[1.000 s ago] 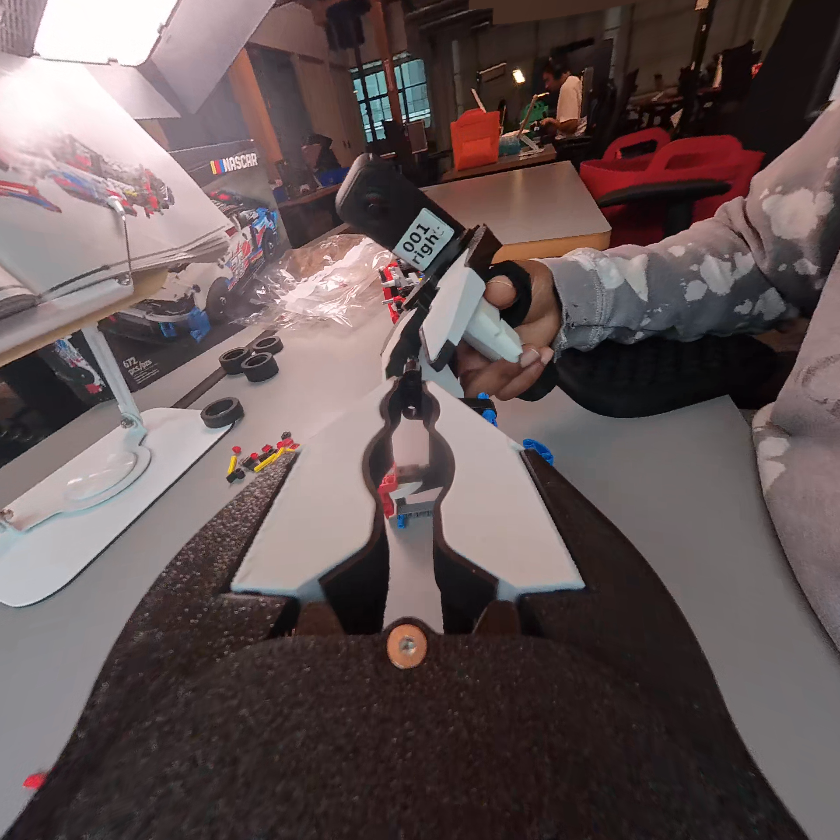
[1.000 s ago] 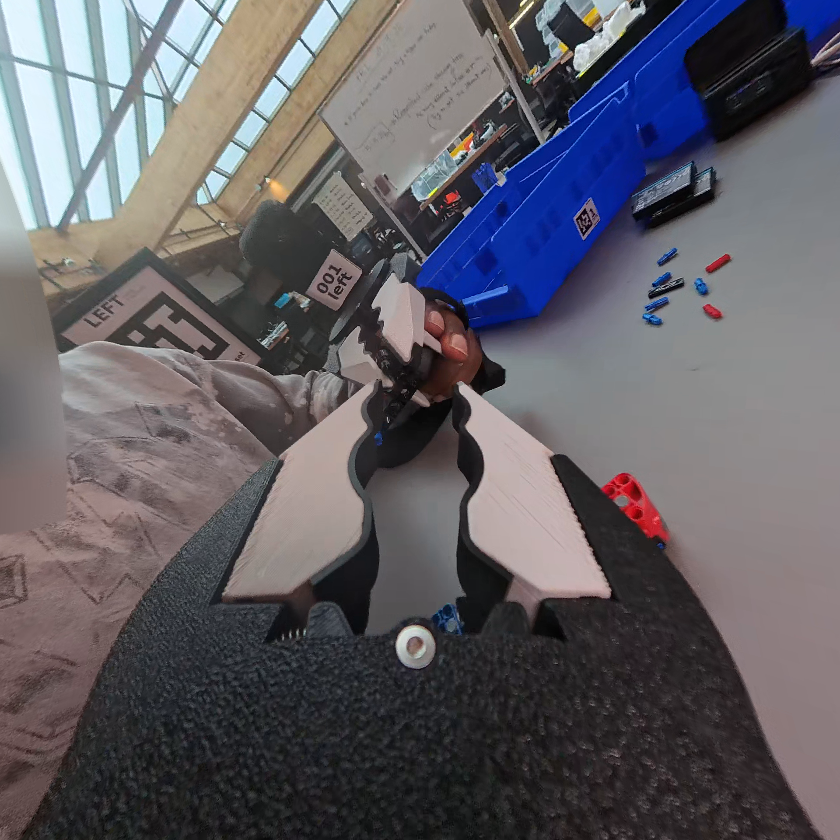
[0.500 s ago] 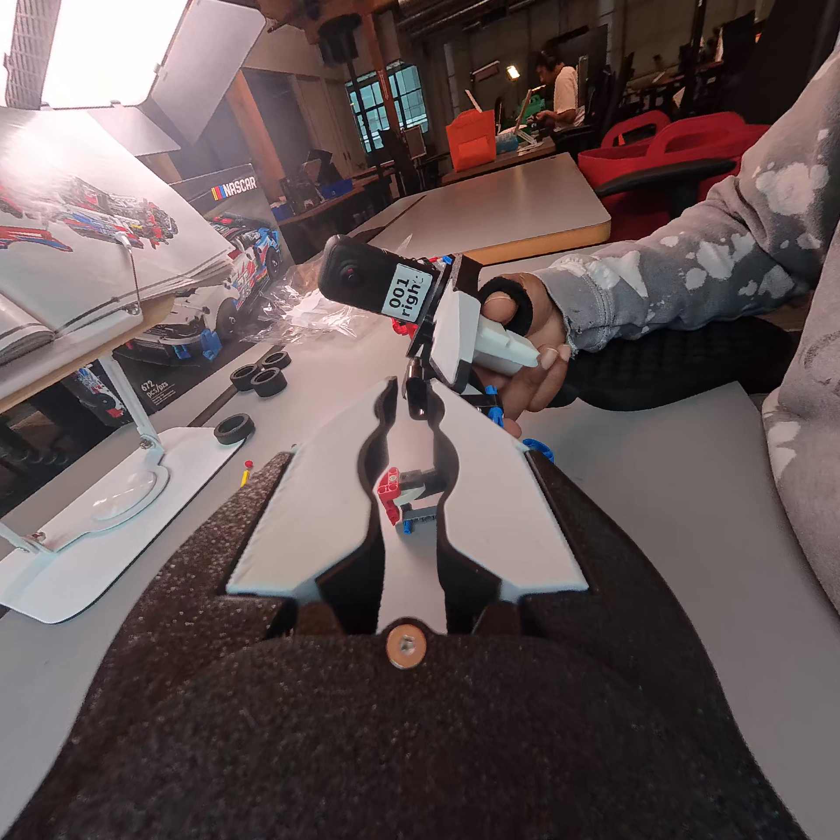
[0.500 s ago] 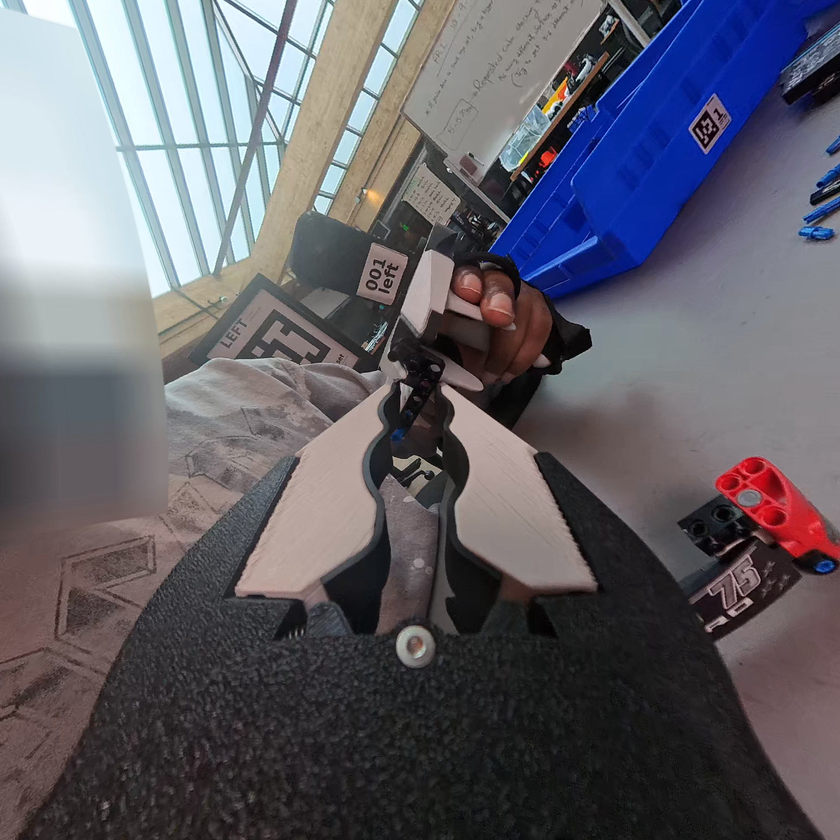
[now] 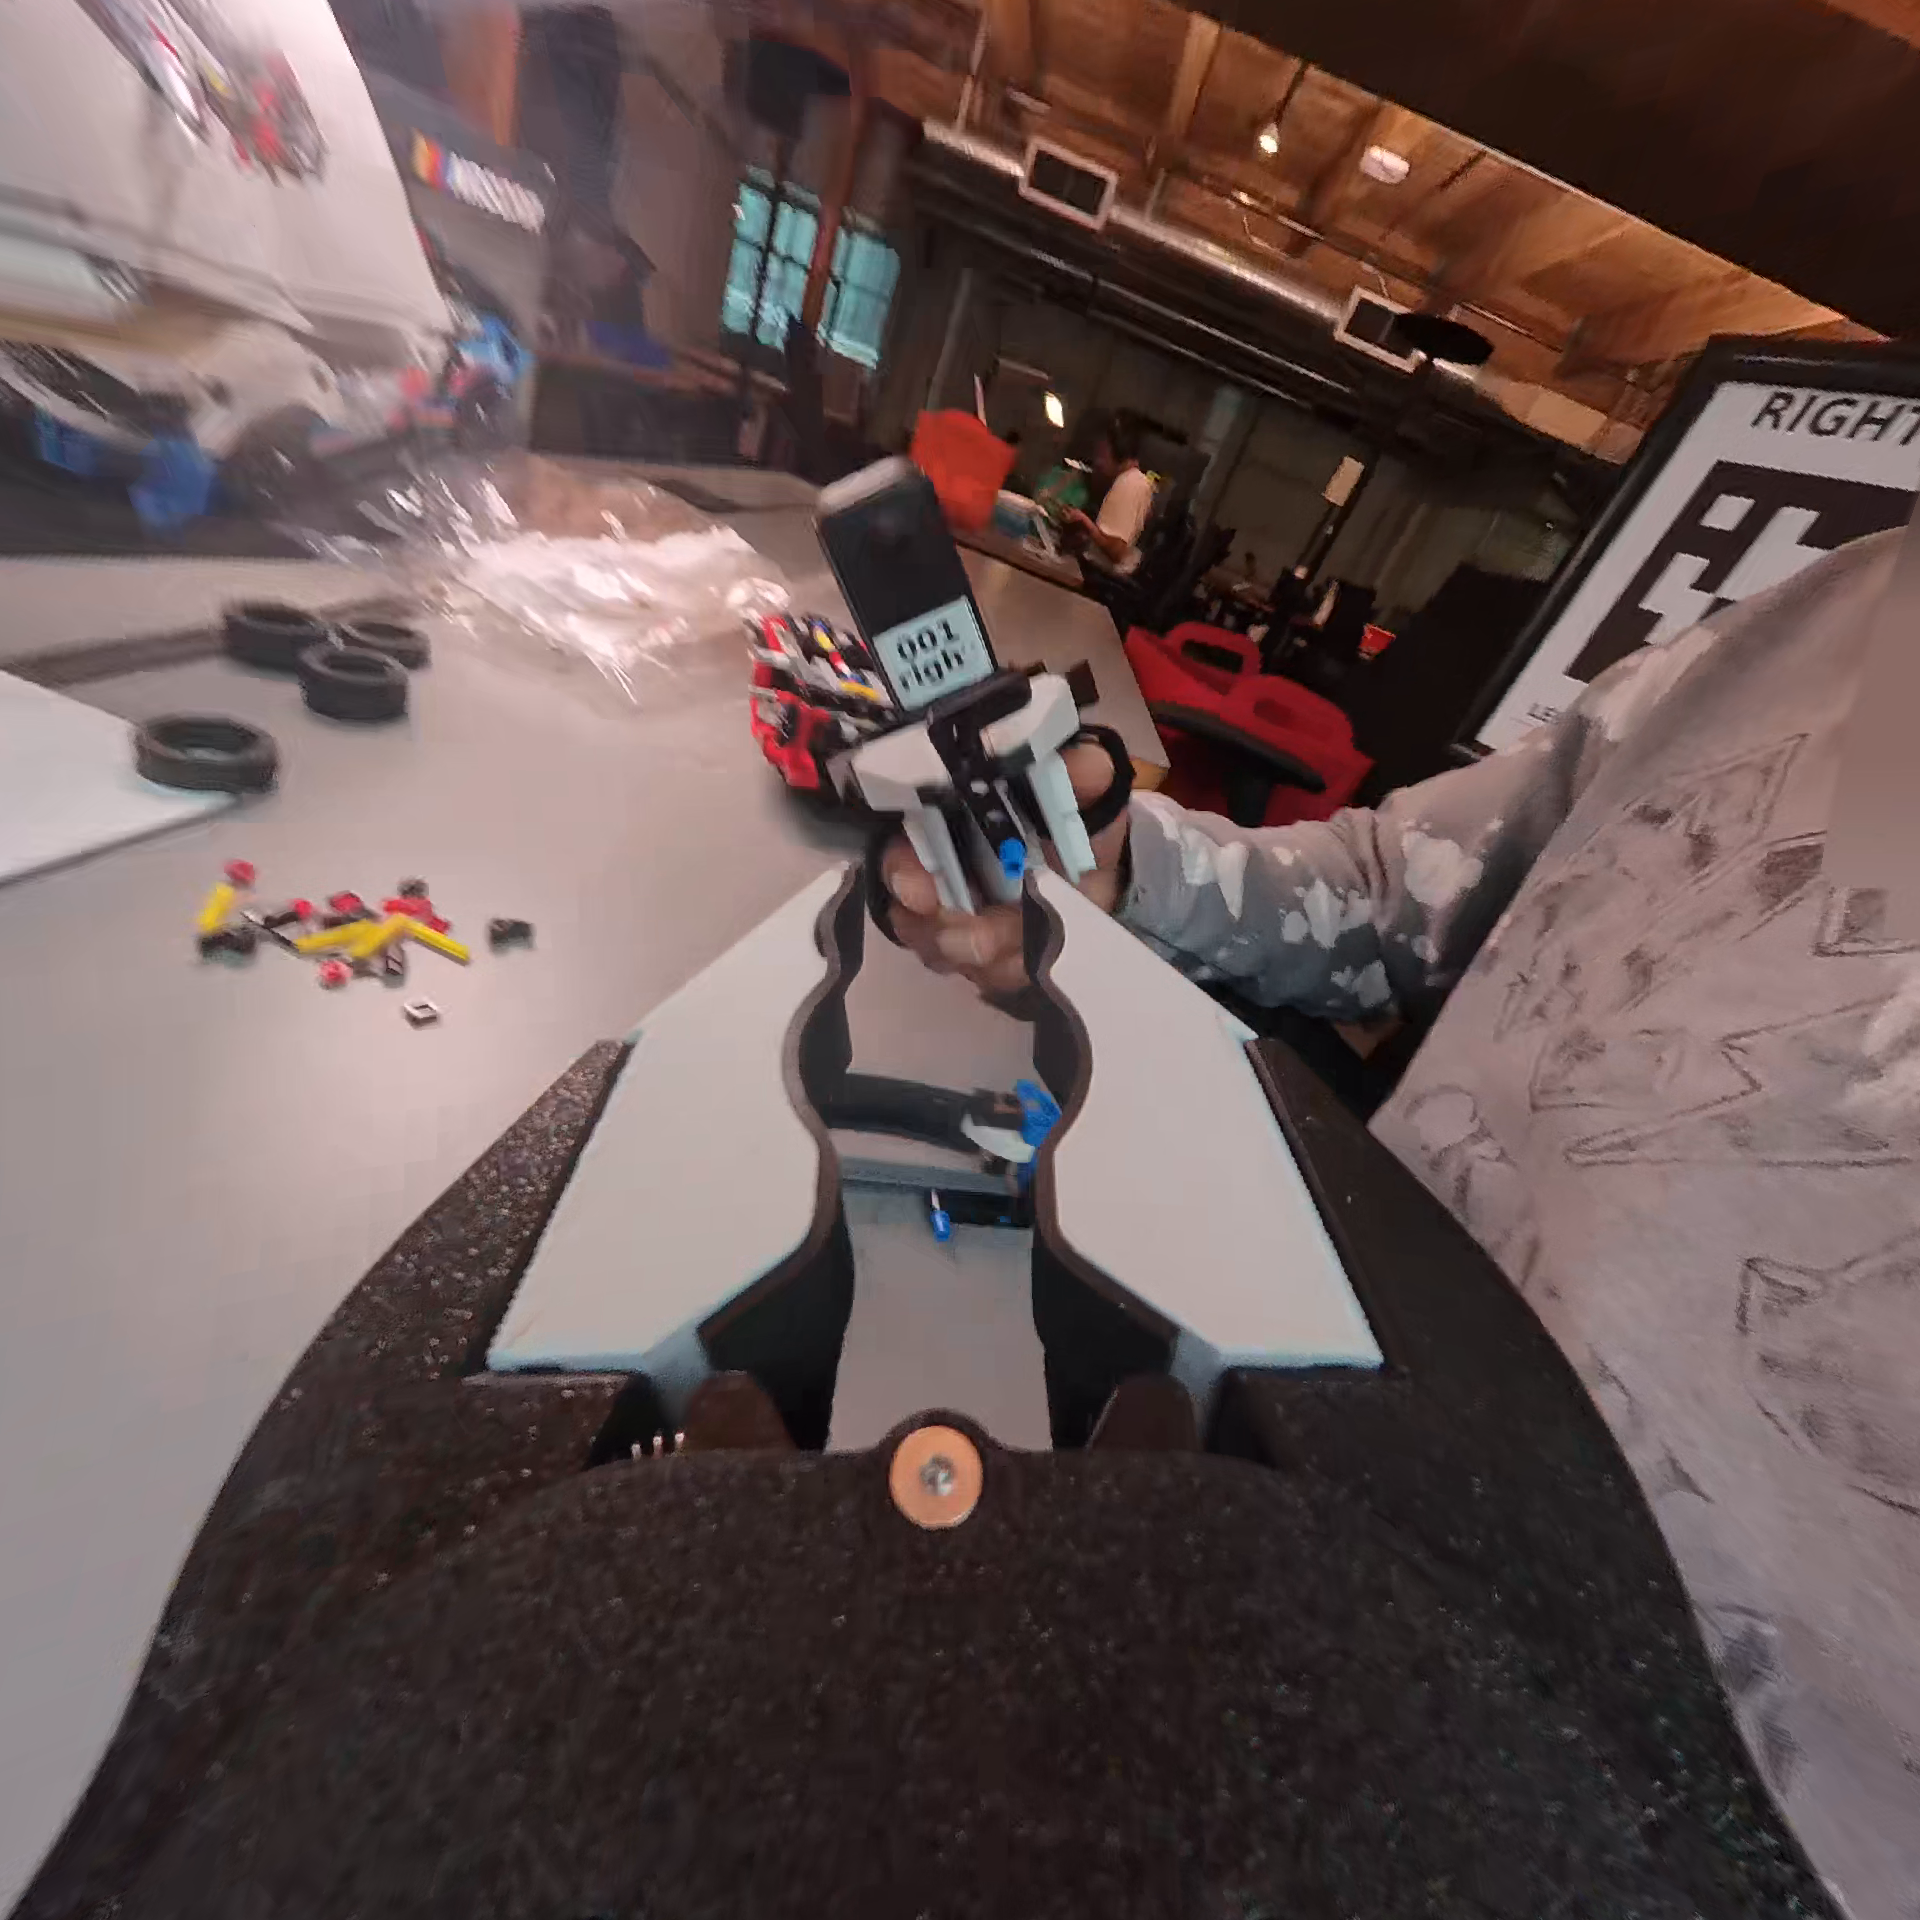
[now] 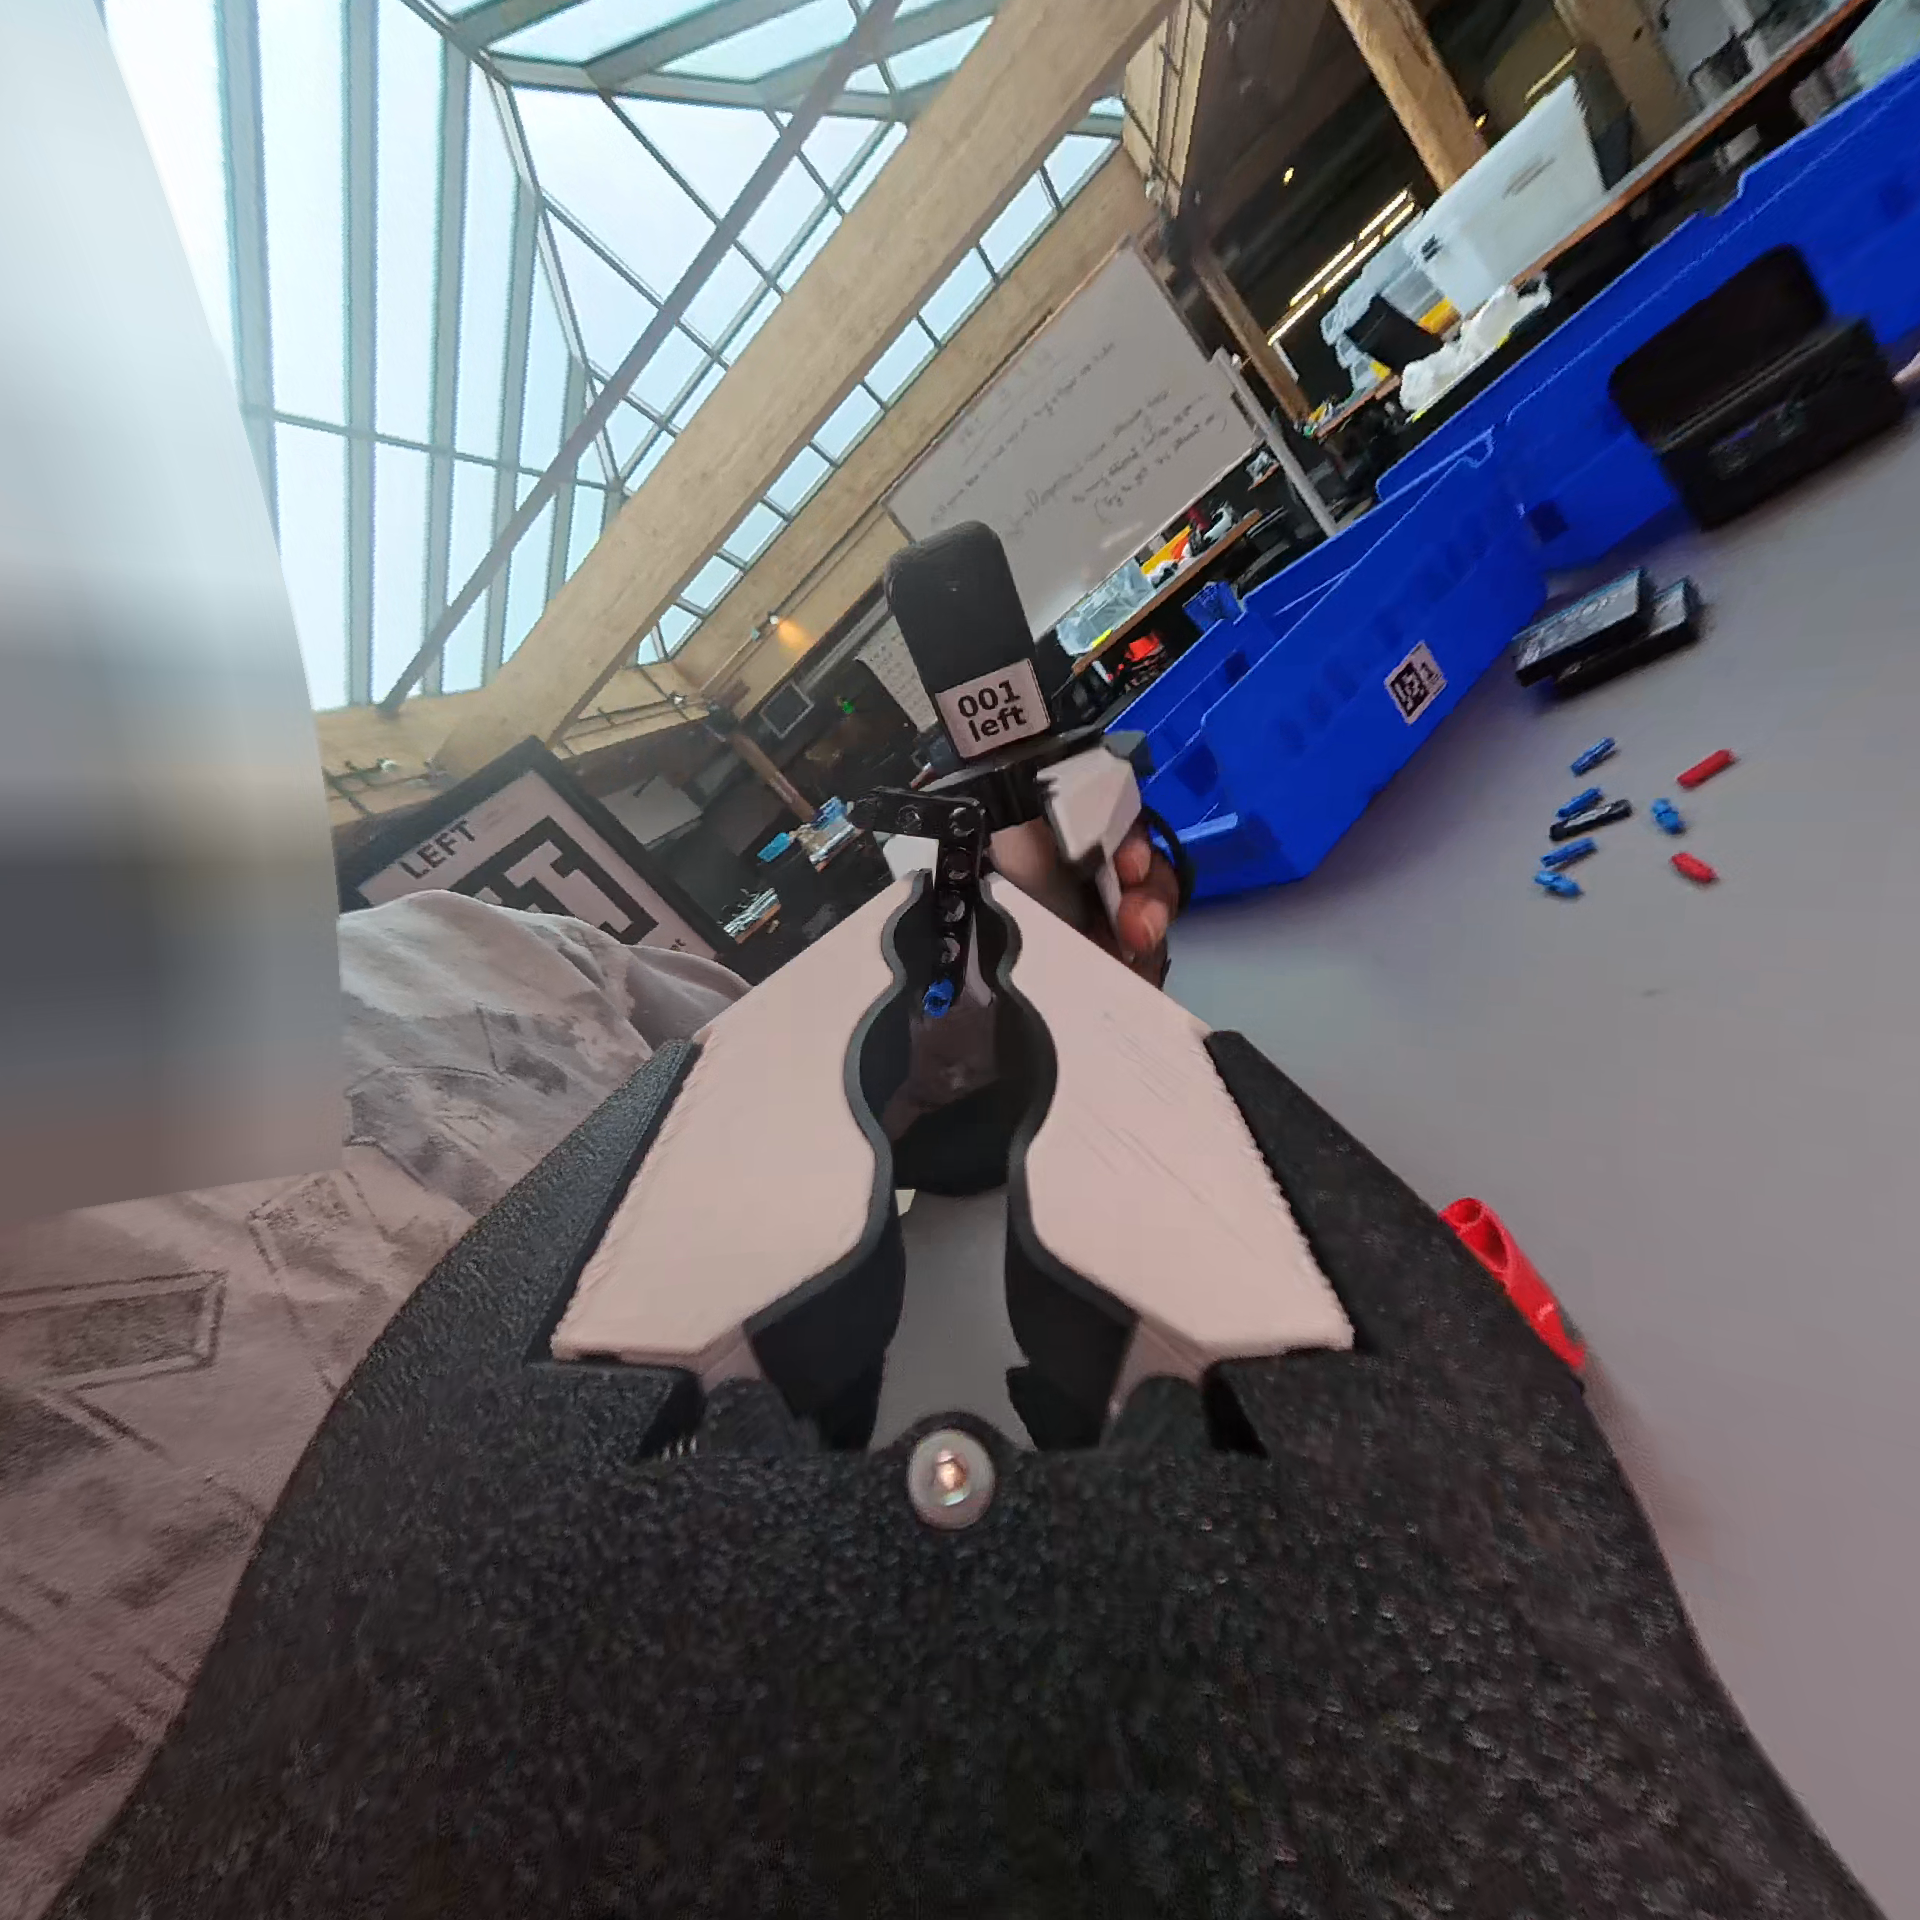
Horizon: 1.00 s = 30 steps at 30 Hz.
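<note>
Grey table (image 6: 1558,1091): blue bins (image 6: 1351,665), contents unseen; right gripper (image 6: 951,899) pinching black beam (image 6: 954,883); left gripper (image 5: 940,883) jaws parted.

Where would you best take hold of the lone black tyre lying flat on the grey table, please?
Grip the lone tyre across its outer tread, coming straight down from above. It lies flat on the table, hole up, apart from the three other tyres, so both sides look free, and its round wall offers opposite faces.

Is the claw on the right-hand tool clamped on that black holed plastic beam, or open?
Clamped. The right gripper has its fingertips pressed against the black holed plastic beam, which sticks up between them.
</note>
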Tool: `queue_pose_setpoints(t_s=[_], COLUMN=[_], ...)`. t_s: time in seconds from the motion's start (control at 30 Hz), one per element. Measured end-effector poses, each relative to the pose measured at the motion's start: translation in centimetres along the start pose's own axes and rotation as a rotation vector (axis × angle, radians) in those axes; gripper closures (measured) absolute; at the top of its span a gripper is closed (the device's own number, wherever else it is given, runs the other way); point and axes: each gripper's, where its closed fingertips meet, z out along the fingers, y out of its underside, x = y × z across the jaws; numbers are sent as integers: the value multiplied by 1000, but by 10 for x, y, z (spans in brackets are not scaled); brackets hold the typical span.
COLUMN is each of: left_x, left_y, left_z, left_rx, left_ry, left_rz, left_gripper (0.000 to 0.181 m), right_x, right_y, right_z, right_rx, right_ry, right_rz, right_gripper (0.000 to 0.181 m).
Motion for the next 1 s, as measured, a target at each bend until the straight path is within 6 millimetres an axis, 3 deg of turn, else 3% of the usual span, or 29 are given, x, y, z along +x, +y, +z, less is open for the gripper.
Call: queue_pose_setpoints(t_s=[0.07, 0.2, 0.43, 0.87, 1.0], left_x=[5, 11, 9, 11, 7], left_y=[13, 21, 18, 26, 27], left_z=[10, 20, 17, 17, 15], left_rx=[-64, -91, -72, -134, -155], left_ry=[44, 48, 46, 30, -5], left_rz=[-88, -68, -86, -14, 15], left_gripper=[153, 165, 178, 179, 180], right_x=[-2, -3, 2, -1, 4], right_y=[1, 6, 14, 18, 22], right_z=[2, 8, 11, 13, 11], right_rx=[-4, -19, -65, -88, -127], right_ry=[11, 29, 87, 87, 115], right_rz=[-59, -119, -213, -258, -309], right_gripper=[174, 174, 174, 174, 163])
